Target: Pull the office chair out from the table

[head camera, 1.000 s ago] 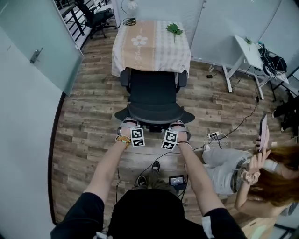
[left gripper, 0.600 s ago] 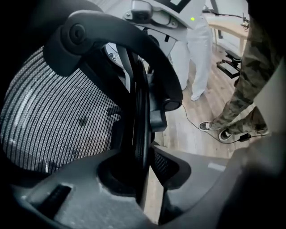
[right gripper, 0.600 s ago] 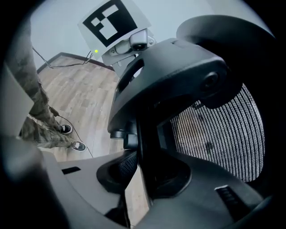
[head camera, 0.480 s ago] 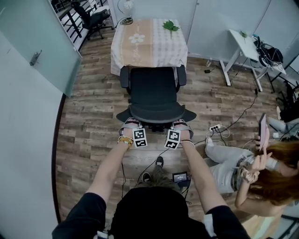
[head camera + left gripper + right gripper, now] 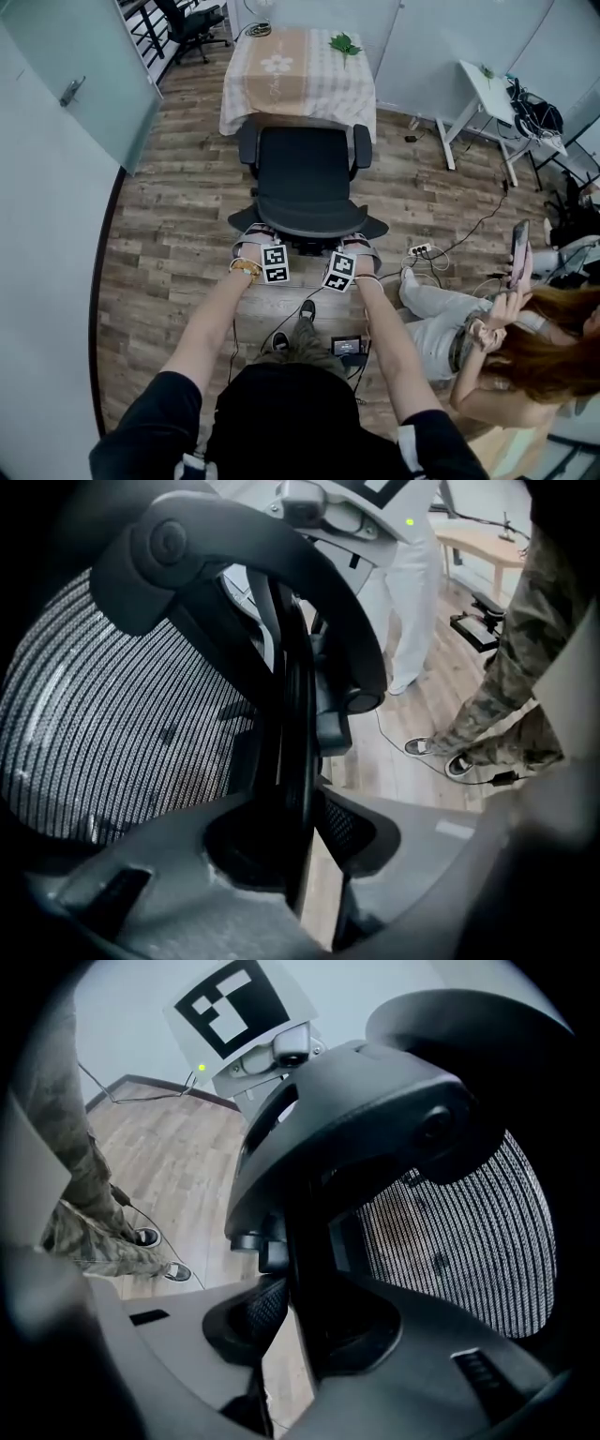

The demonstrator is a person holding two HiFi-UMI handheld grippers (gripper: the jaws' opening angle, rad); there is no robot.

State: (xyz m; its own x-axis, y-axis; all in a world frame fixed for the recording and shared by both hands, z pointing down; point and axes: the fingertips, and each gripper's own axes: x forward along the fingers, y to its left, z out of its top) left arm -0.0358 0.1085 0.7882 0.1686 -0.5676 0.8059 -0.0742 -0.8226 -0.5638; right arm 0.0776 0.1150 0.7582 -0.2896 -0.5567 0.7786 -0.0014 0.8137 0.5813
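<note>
two grippers, left (image 5: 255,246) and right (image 5: 360,251), each pinch the backrest rim of the black mesh office chair (image 5: 305,173); pull evenly, straight back from the cloth-covered table (image 5: 298,80).

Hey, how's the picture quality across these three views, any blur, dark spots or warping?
Head view: evenly lit, sharp, fisheye bends the floor edge. Left gripper view: dark rounded corners, office chair frame nearly black, near jaws soft. Right gripper view: same vignette, mesh crisp.

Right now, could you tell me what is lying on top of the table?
A patterned tablecloth covers it, with a green leafy sprig near the far right corner. The tabletop itself is hidden under the cloth.
</note>
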